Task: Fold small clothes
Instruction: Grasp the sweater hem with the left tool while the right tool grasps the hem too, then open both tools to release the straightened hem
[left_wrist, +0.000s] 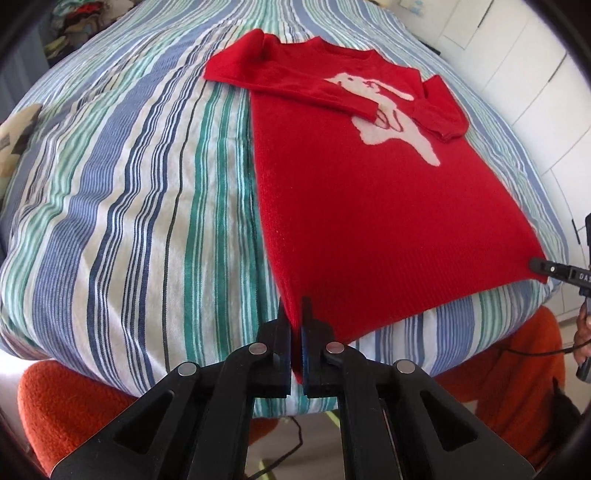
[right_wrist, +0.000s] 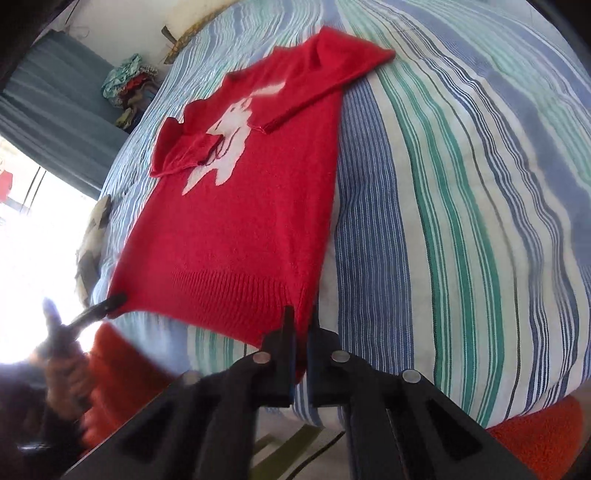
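Left wrist view: jaws pinched on one hem corner of the single red sweater (left_wrist: 369, 206), left gripper (left_wrist: 295, 314) at the bedspread's (left_wrist: 147, 221) near edge. Both sleeves folded across the white motif, partly covering it. Far right, right gripper (left_wrist: 535, 265) cut off by the frame.

Right wrist view: right gripper (right_wrist: 300, 317) clamped on the opposite corner; left gripper (right_wrist: 114, 301) blurred, hand barely legible.

The bed (left_wrist: 140, 206) fills most of both frames, covered in a sheet striped blue, green and white. A red sweater (left_wrist: 362, 206) with a white animal figure lies flat on it, right of centre in the left wrist view, both sleeves folded across the chest. At the left edge lies a pale patterned object (left_wrist: 16, 133), perhaps a cushion.
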